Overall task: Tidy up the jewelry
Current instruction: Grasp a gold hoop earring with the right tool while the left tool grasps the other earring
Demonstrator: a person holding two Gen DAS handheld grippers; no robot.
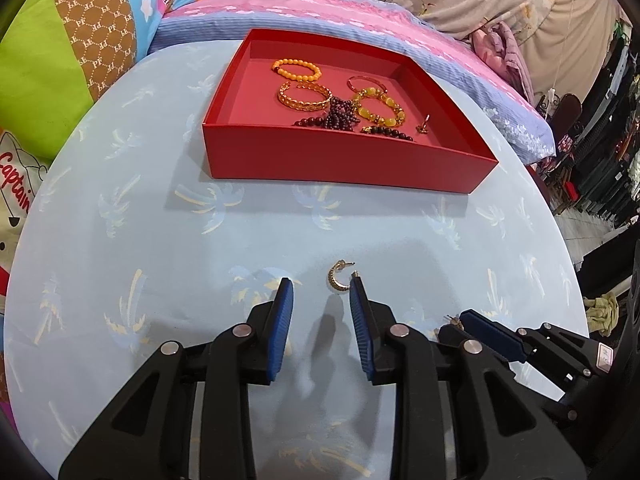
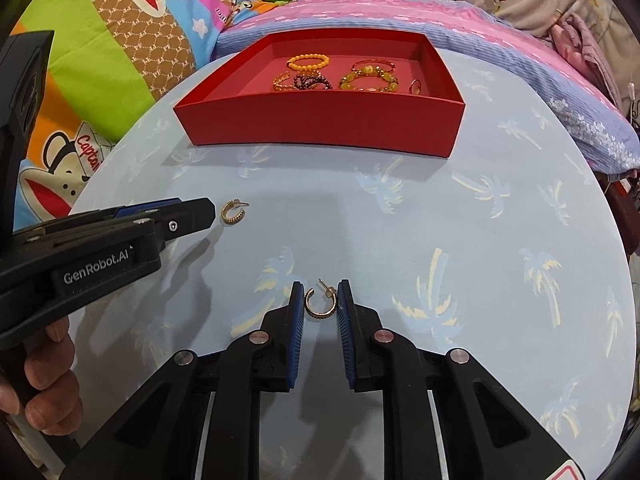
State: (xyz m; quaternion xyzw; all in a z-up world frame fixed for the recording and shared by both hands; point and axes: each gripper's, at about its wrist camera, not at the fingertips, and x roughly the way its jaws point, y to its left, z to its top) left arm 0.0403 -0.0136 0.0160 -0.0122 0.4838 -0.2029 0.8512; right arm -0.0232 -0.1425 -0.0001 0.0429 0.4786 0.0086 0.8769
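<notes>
A red tray [image 1: 344,160] [image 2: 320,124] at the far side of the round table holds several bracelets, among them an orange bead one [image 1: 297,69] [image 2: 309,61], plus a small ring [image 2: 416,87]. My left gripper [image 1: 320,292] is open; a gold hoop earring [image 1: 339,280] [image 2: 234,212] lies on the cloth just ahead, close to its right fingertip. My right gripper [image 2: 320,296] is open with a second gold hoop earring [image 2: 320,303] lying between its fingers; whether the pads touch it is unclear. The right gripper also shows in the left wrist view [image 1: 476,328].
The table wears a light blue palm-print cloth [image 1: 160,240] [image 2: 440,220]. Colourful pillows [image 1: 60,60] and a pink and blue blanket [image 2: 480,28] lie behind it. A hand [image 2: 44,380] holds the left gripper's handle at the left.
</notes>
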